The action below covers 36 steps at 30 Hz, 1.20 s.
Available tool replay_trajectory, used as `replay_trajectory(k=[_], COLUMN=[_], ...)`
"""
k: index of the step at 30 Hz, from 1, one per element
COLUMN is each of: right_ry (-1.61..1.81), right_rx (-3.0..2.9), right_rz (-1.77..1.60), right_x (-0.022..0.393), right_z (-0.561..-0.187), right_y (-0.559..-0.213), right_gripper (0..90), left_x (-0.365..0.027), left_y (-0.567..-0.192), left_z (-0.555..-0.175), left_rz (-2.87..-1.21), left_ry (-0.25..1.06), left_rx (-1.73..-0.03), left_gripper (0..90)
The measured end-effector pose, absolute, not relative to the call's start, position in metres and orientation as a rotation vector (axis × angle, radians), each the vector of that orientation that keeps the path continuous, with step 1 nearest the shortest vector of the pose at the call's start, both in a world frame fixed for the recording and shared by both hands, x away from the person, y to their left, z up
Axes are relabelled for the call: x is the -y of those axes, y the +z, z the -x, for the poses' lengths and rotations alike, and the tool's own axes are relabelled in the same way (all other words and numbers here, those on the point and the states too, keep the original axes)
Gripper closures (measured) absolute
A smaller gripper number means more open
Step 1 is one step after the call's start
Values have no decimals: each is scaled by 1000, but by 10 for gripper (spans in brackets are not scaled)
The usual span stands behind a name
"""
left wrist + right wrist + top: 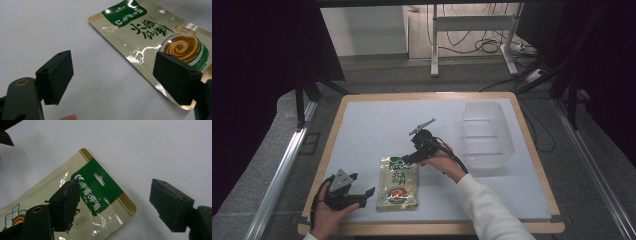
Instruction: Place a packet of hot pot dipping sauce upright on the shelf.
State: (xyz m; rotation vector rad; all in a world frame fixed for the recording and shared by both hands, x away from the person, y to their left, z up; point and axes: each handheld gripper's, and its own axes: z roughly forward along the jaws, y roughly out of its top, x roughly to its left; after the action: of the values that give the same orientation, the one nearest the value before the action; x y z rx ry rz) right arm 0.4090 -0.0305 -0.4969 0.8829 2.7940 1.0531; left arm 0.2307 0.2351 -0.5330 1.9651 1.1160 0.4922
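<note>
From the high view, a white tabletop (362, 130) with a wooden rim carries a flat gold-and-green pouch (398, 183) near its near edge, a little left of the middle, and a clear plastic container (487, 134) toward the far right corner, well apart from the pouch. The left gripper (362, 192) sits at the near left corner in the person's left hand (326, 216), its jaws spread and aimed at the pouch's left side without touching it. The right gripper (408, 158), held by the right hand (446, 161) in a white sleeve, hovers at the pouch's far edge; how far its jaws stand apart cannot be told here. The left gripper view shows the left gripper (113, 76) with jaws wide, bare tabletop between them, and the pouch (150, 40) lying beyond and right, one jaw overlapping its lower corner. Its print reads better here: white Chinese characters on a green header with a hang slot, larger green characters below, and a brown swirl in a bowl. The right gripper view shows the right gripper (113, 200) with jaws wide, straddling the pouch's (100, 187) green header corner, the lettering upside down.
</note>
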Motion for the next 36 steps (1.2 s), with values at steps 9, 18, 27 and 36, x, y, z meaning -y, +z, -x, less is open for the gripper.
replay_trajectory(k=[9,18,27,36], right_ry=[1029,1007,1092,1155], right_rx=[-2866,-2919,-2953,-3012], right_rz=[-923,-888,-875,-819], right_x=[32,28,34,35], right_z=[-415,-411,-407,-400], right_y=[-512,-516,-506,-499], right_gripper=[295,343,377,380], left_x=[-235,-235,-235,-234], left_y=[-533,-533,-533,-533], left_z=[-231,-231,-231,-231], left_rz=[-1968,-1970,-1971,-1971], left_ry=[489,486,486,487], left_rx=[-1114,-1111,-1113,-1113], left_gripper=[168,168,167,167])
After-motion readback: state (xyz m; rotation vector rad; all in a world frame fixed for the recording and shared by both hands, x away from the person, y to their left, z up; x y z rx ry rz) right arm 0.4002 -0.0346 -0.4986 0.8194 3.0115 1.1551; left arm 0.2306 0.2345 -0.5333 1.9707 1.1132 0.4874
